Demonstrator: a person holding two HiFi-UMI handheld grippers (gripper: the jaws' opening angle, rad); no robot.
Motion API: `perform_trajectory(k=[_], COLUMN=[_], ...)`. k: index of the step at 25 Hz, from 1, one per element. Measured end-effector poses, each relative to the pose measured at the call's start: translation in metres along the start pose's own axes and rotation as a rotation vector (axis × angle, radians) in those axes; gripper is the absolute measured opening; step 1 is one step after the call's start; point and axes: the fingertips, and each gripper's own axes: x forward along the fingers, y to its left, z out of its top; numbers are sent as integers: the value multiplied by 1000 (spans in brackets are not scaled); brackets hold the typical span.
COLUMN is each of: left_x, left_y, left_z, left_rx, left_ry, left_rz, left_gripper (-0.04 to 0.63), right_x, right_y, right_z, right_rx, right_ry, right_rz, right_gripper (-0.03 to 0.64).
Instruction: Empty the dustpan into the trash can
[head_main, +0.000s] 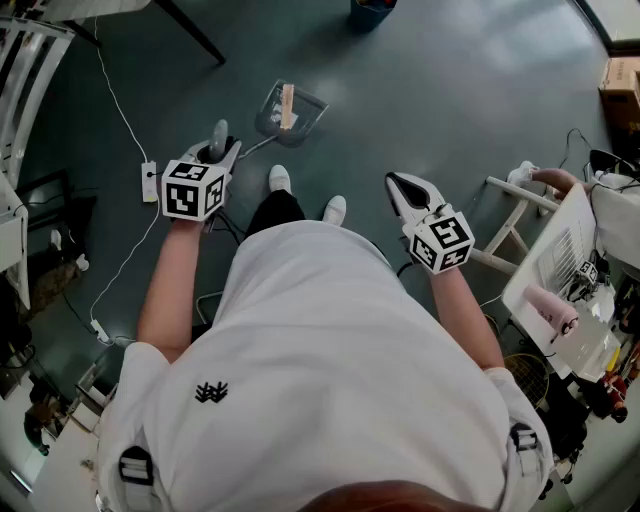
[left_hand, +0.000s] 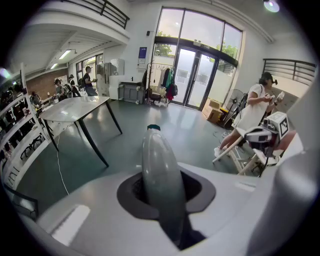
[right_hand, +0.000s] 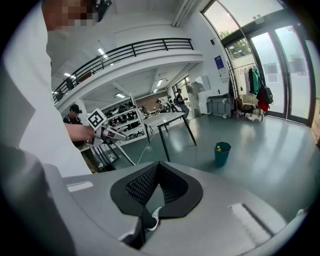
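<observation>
A glossy dark grey-green floor (head_main: 450, 90) fills the head view. At its left a white cable (head_main: 118, 110) runs down to a power strip (head_main: 149, 181). The left gripper view shows a large hall with a dark-legged bench (left_hand: 75, 107) at left and tall glass doors (left_hand: 197, 75) at upper centre. A blue sign (left_hand: 142, 52) hangs beside the doors, too small to read. The left tool (head_main: 218, 158), left of centre in the head view, is clenched on the grey handle (left_hand: 160, 185) of the dustpan (head_main: 290, 110). The handle stands upright between its jaws. The dustpan is clear plastic and sits on the floor in the upper middle of the head view, just beyond the person's white shoes (head_main: 280, 178). A pale orange strip lies inside it. The teal trash can (head_main: 370, 12) stands at the top edge, well apart from the dustpan; the right gripper view shows yellow items in it. The shirt carries a small black emblem (head_main: 211, 392) without legible letters. The right tool (head_main: 398, 183), right of centre, has its jaws closed at the tips with nothing between them. Each tool's cube bears black-and-white square markers. At far right a white bench (head_main: 560, 250) holds a pink object (head_main: 551, 309).
</observation>
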Motion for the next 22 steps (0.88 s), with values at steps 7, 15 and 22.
perform_trajectory(k=[7, 15, 22], left_x=[-4, 19, 57], left_y=[-32, -34, -1], left_z=[18, 66, 134], left_rx=[-11, 0, 33], left_ry=[-21, -43, -52], left_rz=[13, 1, -59], left_gripper=[115, 115, 115], right_x=[-32, -25, 16], right_y=[-12, -47, -98], right_z=[-8, 3, 51], right_rx=[2, 27, 35], right_ry=[-32, -58, -42], right_rz=[3, -32, -94], right_gripper=[0, 2, 54])
